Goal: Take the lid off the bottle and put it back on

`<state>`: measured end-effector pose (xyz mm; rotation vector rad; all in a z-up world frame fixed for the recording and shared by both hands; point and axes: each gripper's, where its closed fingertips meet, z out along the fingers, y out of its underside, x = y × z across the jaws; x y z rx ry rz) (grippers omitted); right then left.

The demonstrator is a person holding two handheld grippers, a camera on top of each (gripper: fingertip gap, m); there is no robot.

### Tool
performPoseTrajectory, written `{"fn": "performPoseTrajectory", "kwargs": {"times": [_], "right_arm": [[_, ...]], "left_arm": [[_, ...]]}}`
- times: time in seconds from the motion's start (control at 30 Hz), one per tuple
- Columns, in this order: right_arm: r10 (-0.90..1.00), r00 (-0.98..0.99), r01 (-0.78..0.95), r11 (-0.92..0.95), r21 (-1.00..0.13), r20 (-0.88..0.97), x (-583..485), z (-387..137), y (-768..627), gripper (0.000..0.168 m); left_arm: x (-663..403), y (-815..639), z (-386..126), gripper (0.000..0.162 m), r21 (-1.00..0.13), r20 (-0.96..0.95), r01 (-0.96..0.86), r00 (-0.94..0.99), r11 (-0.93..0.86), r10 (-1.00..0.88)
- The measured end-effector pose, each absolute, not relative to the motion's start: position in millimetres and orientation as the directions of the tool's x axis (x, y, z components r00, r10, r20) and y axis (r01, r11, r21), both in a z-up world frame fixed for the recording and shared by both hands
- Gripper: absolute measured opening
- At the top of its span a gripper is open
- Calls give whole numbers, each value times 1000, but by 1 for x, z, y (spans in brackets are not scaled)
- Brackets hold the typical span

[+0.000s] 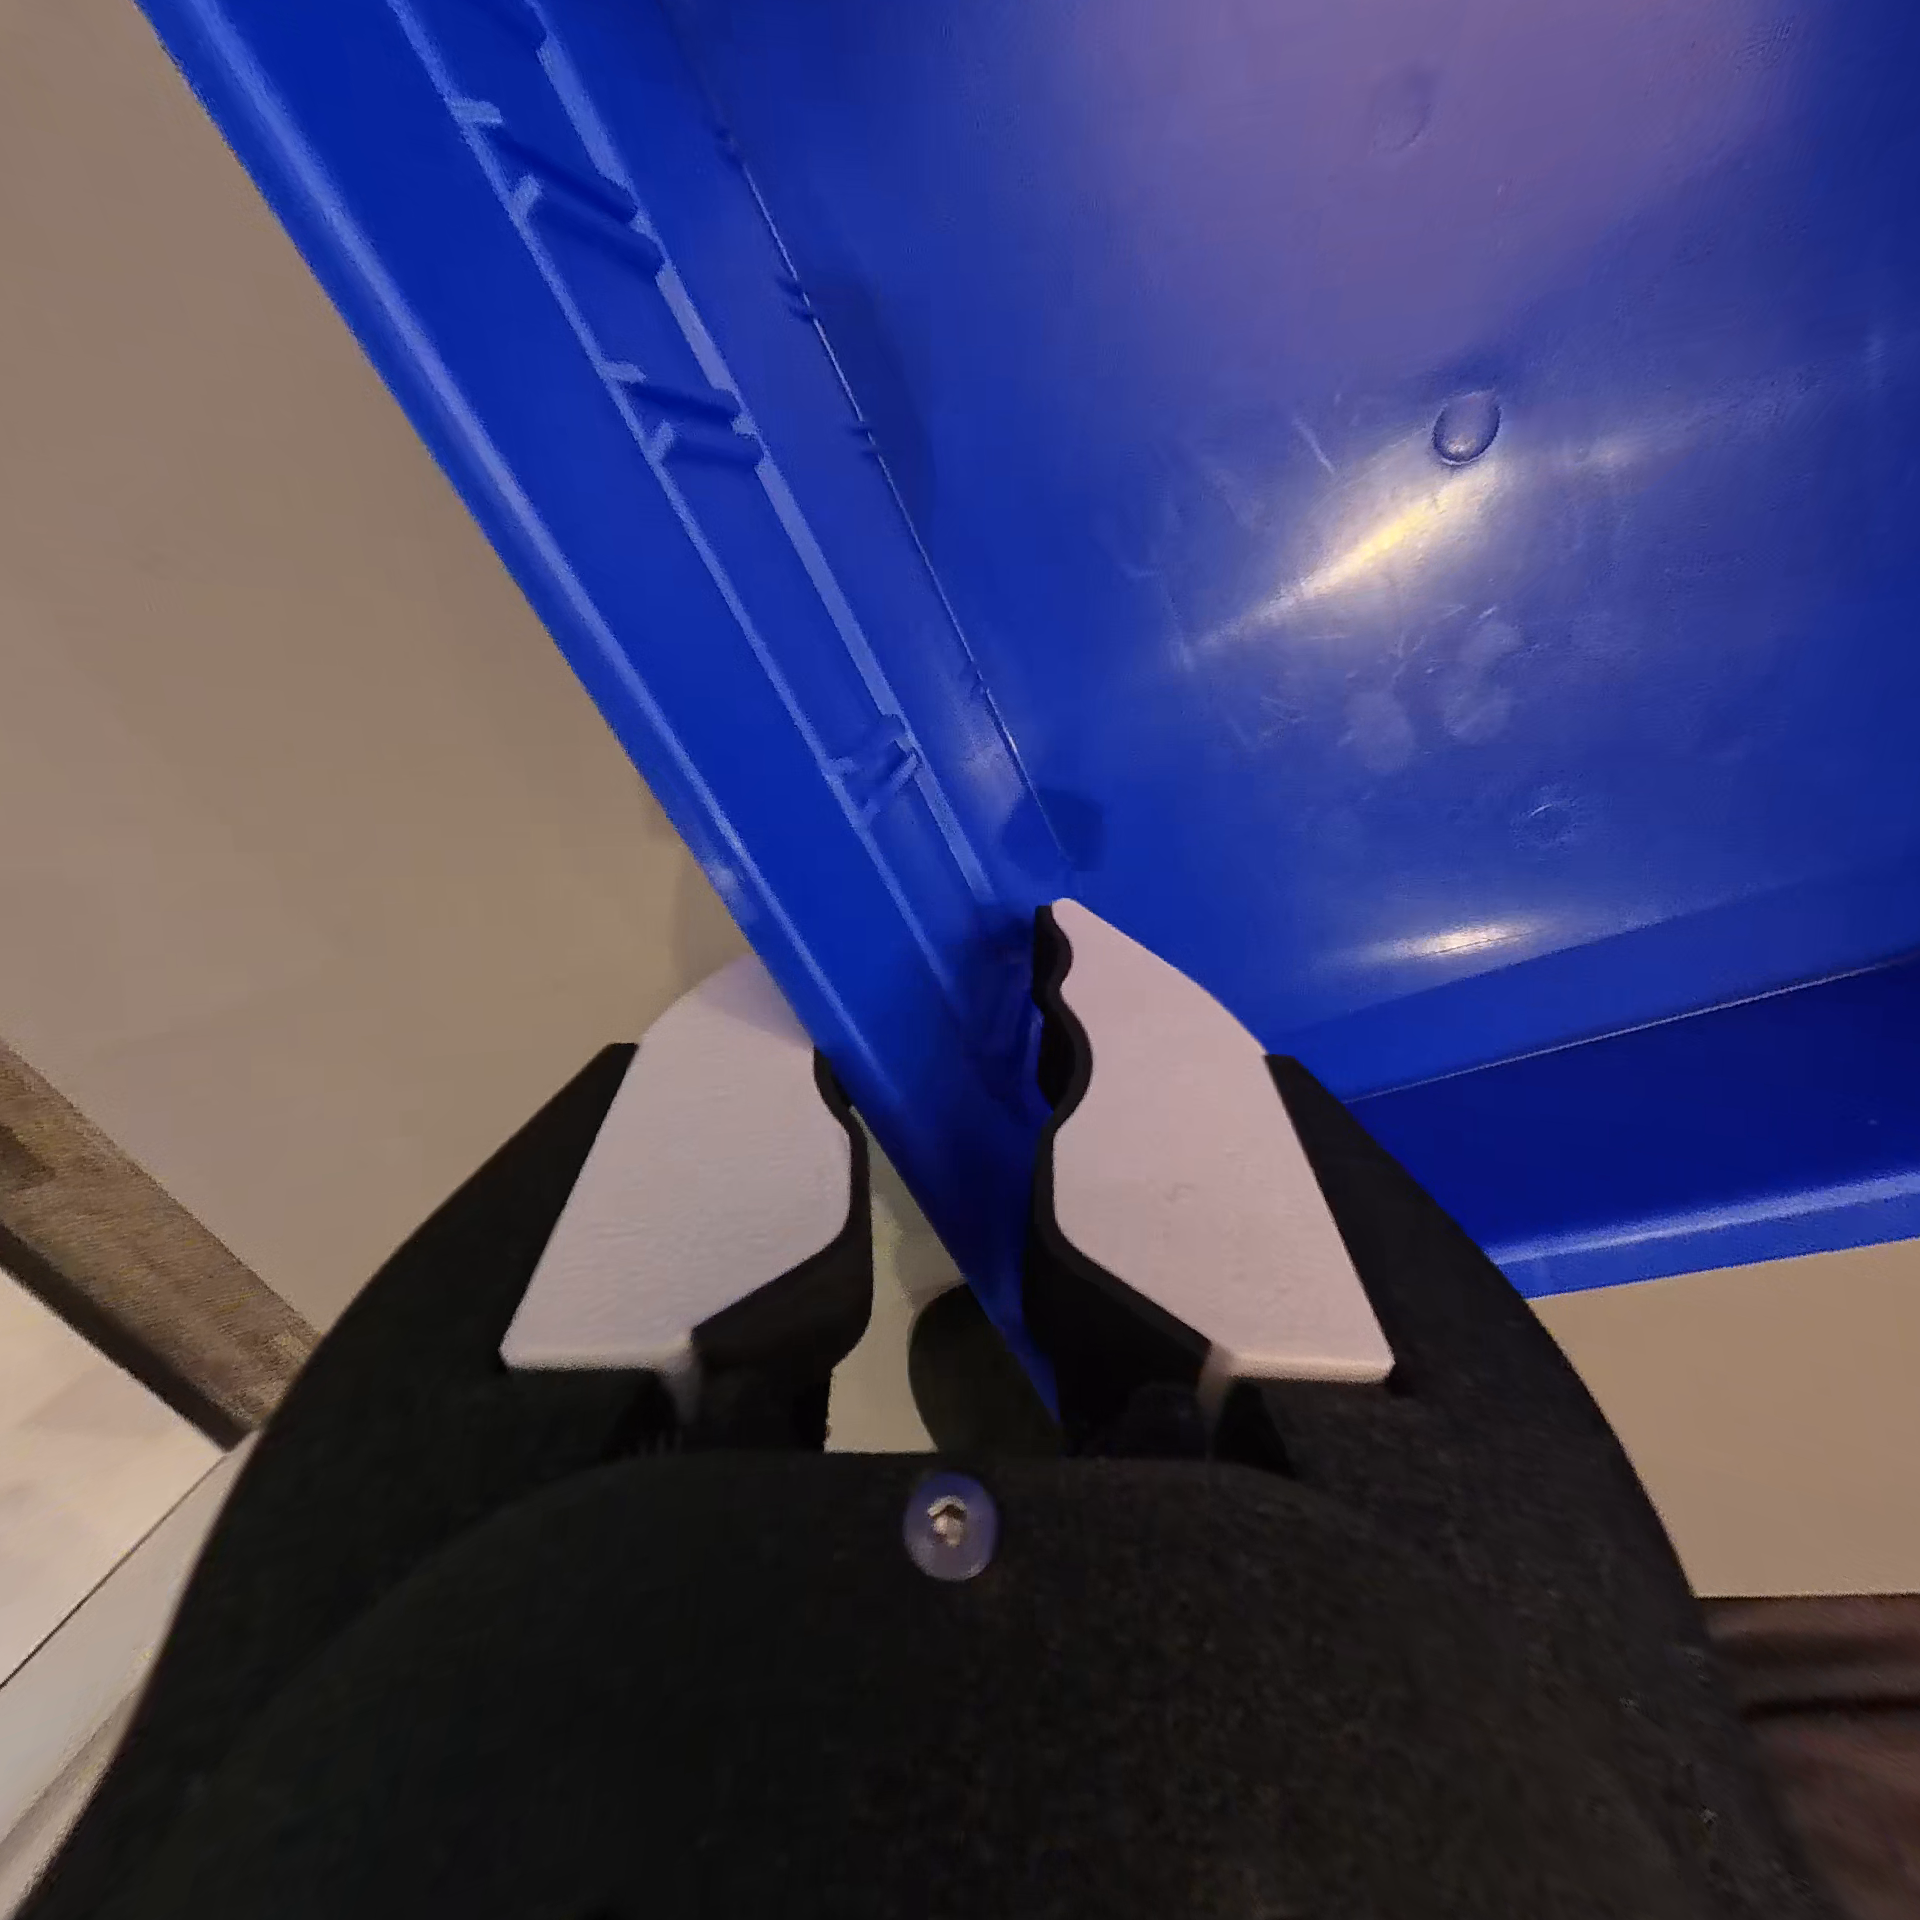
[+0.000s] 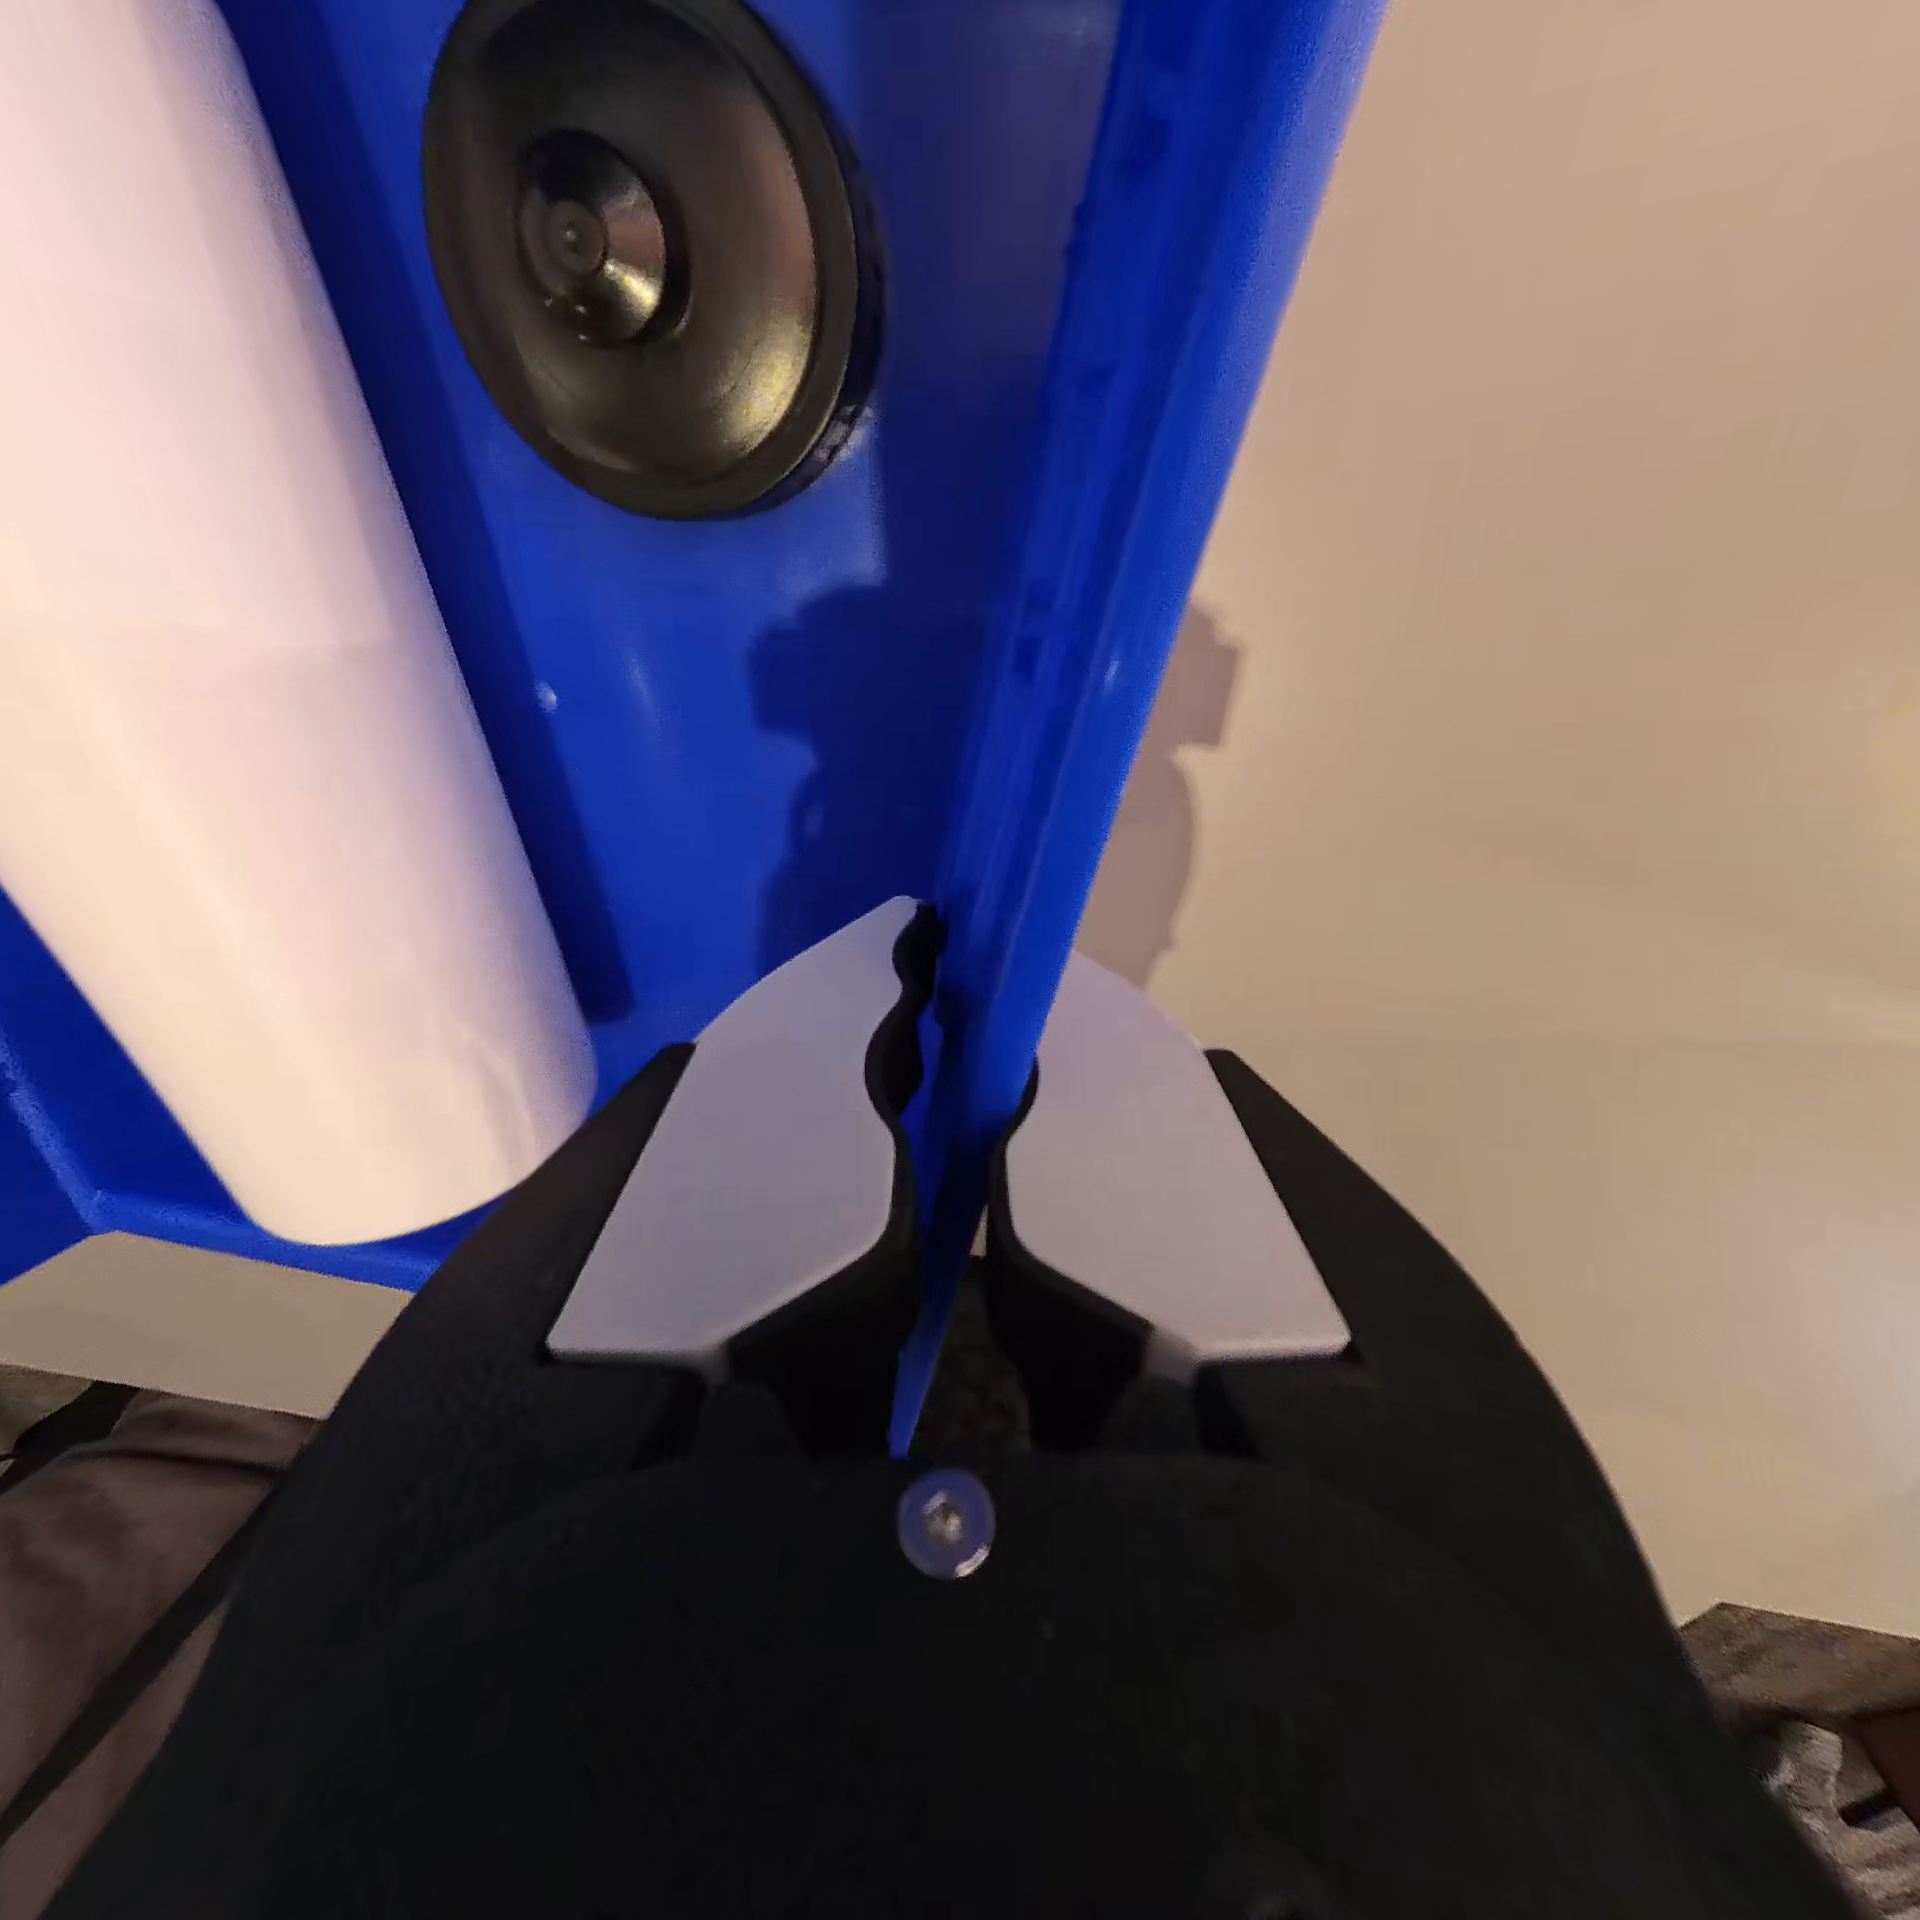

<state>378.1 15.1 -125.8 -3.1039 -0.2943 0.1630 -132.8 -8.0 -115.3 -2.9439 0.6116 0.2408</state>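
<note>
The bottle (image 2: pixel 239 665), white, lies inside the blue bin (image 2: pixel 665 727) beside a black lid (image 2: pixel 655 270), and with the left gripper (image 1: pixel 951 1049) and right gripper (image 2: pixel 971 1029) each clamped on a bin wall, I'd keep both holds level so nothing rolls.

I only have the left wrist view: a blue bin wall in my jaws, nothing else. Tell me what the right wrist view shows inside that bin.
Observer: A white bottle lies on its side in the blue bin.
Operator: Report the lid.
Observer: A black round lid lies beside the bottle, not on it.
Operator: Give me the right gripper's state.
Observer: The right gripper is shut on a wall of the bin, with the bottle to its left.
</note>
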Motion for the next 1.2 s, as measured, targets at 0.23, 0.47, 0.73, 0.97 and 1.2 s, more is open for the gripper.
{"fn": "performPoseTrajectory", "kwargs": {"times": [0.23, 0.47, 0.73, 0.97, 1.2], "right_arm": [[301, 950, 294, -952, -86, -83, 344, -126, 24, 14], [337, 940, 338, -941, -24, 45, 353, -145, 34, 35], [290, 945, 288, -957, -38, -150, 341, -145, 32, 8], [270, 944, 292, -951, 103, -188, 341, -147, 29, 6], [212, 960, 239, -962, 136, -186, 355, -144, 16, 6]], "left_arm": [[-97, -13, -116, 35, -87, -199, -458, 878, -885, -435], [-74, -19, -117, 43, -83, -215, -521, 842, -850, -495], [-67, -32, -105, 44, -90, -111, -549, 835, -831, -539], [-67, -43, -47, 31, -303, -78, -571, 813, -763, -577], [-101, -61, 23, 29, -564, -26, -469, 833, -680, -552]]}}
